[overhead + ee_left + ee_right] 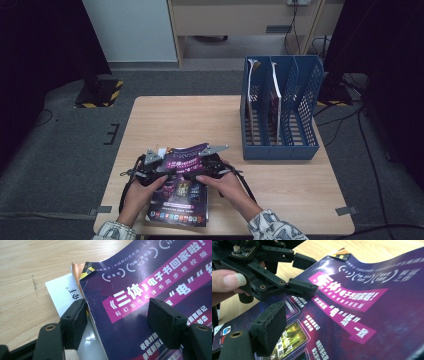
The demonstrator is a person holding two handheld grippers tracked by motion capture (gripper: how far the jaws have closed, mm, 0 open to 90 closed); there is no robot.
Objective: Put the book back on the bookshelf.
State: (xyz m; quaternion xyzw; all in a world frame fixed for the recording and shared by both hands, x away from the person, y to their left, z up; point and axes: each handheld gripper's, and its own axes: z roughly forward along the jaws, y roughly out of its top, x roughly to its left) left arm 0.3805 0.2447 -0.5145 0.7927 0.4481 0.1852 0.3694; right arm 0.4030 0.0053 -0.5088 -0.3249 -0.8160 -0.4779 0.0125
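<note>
Purple magazine (pixel 182 187) lying at the near edge of the worktop (pixel 200 120), far end curling up. Thin, floppy, glossy, likely slippery; best pinched at an edge. Left hand-held gripper (pixel 117 315) straddling its corner, unclamped; right hand-held gripper (pixel 212 167) gaping, holding nothing.

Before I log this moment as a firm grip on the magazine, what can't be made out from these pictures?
- High view: the left gripper and right gripper jaw tips, covered by hands and gripper bodies.
- Right gripper view: its second jaw is cut off by the frame edge.
- Left gripper view: the magazine hides most of the papers beneath.
</note>
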